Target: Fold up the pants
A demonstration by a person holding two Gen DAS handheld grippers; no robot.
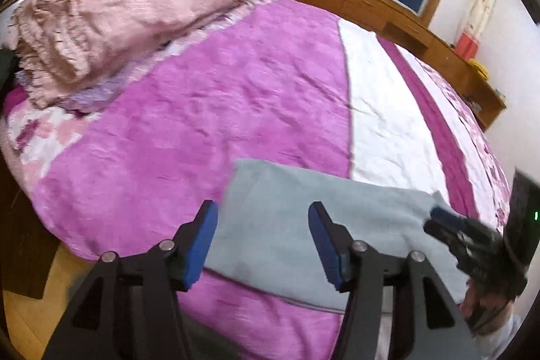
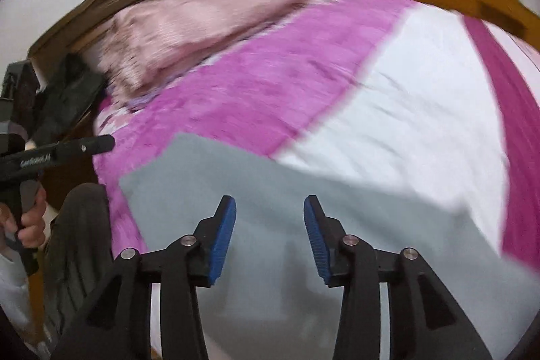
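Observation:
Grey pants (image 1: 287,225) lie flat, folded into a long rectangle, near the front edge of the bed; they also show in the right wrist view (image 2: 263,191). My left gripper (image 1: 263,211) is open and empty, hovering above the pants' left end. My right gripper (image 2: 269,204) is open and empty above the middle of the pants. The right gripper also shows in the left wrist view (image 1: 449,225) at the pants' right end. The left gripper's body shows in the right wrist view at far left.
The bed has a purple and white cover (image 1: 202,97). A pink quilt (image 1: 111,19) is piled at the headboard end. A wooden ledge (image 1: 388,9) runs under the window. The wooden floor (image 1: 30,319) shows at lower left.

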